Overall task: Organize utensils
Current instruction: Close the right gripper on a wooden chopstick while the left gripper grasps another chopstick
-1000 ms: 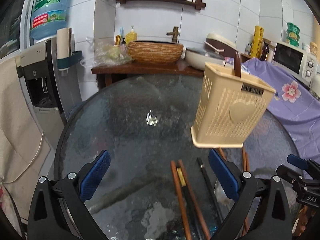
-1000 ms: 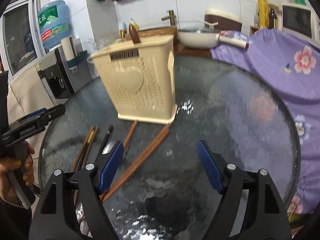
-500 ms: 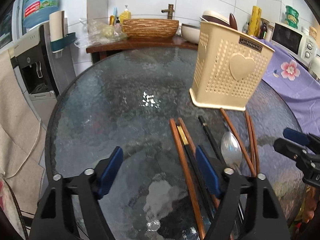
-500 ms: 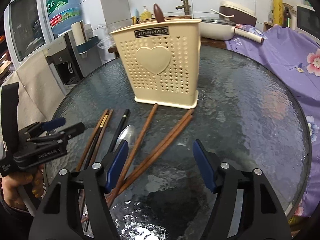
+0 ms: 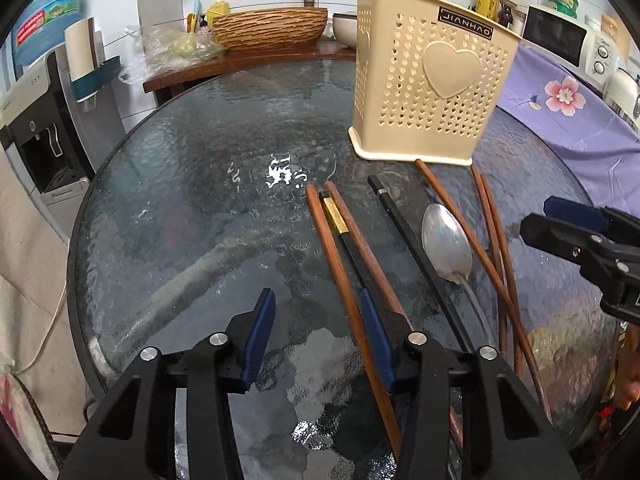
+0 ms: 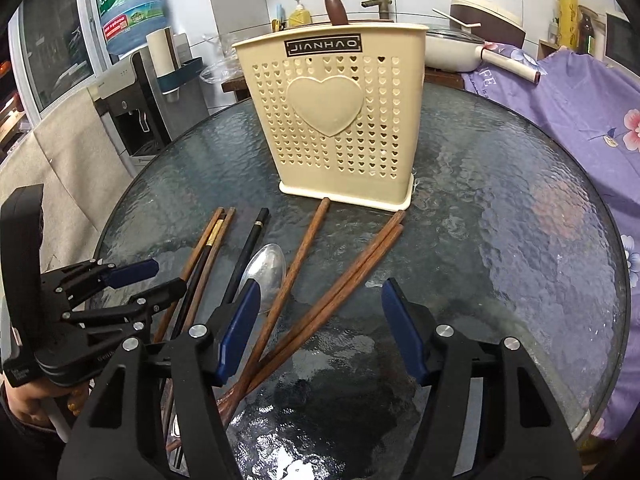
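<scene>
A cream utensil holder (image 5: 432, 80) (image 6: 340, 120) with a heart stands upright on the round glass table (image 5: 200, 184); a dark handle (image 6: 336, 6) pokes out of it. In front lie brown chopsticks (image 5: 344, 280) (image 6: 348, 280), black chopsticks (image 5: 416, 248) (image 6: 248, 252) and a metal spoon (image 5: 446, 240) (image 6: 266, 268). My left gripper (image 5: 318, 336) (image 6: 170, 278) hangs low over the leftmost ones, its jaws closing, a brown chopstick just inside the right pad and not pinched. My right gripper (image 6: 322, 332) (image 5: 580, 232) is closing slightly above three brown chopsticks, untouched.
A water dispenser (image 6: 132, 112) stands left of the table. Behind it runs a wooden counter with a woven basin (image 5: 272, 28) and a pan (image 6: 452, 52). A purple flowered cloth (image 6: 580, 120) covers something at the right, with a microwave (image 5: 560, 36) beyond.
My left gripper has sunk toward the chopsticks and its jaws have narrowed a lot. My right gripper has shifted over the brown chopsticks and narrowed a little.
</scene>
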{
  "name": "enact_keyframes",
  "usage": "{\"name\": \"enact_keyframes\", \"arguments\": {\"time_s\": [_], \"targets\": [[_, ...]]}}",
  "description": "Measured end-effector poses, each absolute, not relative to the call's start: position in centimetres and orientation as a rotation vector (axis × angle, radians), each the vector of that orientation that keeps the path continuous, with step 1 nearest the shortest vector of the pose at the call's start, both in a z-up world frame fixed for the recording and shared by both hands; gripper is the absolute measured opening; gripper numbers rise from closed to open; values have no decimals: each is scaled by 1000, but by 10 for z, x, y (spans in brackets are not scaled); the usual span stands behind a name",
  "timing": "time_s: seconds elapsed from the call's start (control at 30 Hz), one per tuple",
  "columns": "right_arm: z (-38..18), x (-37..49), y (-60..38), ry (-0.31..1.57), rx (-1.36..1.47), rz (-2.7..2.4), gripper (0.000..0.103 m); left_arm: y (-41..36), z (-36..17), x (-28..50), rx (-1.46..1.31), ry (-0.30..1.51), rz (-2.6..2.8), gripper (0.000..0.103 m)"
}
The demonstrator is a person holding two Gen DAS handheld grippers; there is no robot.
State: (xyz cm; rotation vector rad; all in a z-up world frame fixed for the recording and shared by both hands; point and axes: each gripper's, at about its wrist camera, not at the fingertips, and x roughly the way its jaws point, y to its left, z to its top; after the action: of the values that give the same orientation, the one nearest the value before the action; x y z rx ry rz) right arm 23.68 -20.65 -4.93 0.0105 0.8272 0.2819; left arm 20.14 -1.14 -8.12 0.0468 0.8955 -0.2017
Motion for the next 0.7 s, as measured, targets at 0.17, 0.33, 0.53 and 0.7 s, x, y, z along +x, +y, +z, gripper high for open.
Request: {"name": "enact_keyframes", "arguments": {"time_s": [0.17,0.33,0.53,0.7], "targets": [[-50,244,-197,848,-6,275,58,-14,-81,204,63,896,-190,43],[-55,263,-186,891,-17,261,46,-18,-81,218,84,901,-171,42],[-63,293,-173,943,1,236,34,-18,-80,238,81,914,-152,37],[-71,313,-165,977,25,216,28,-19,-79,249,70,918,-137,33]]}}
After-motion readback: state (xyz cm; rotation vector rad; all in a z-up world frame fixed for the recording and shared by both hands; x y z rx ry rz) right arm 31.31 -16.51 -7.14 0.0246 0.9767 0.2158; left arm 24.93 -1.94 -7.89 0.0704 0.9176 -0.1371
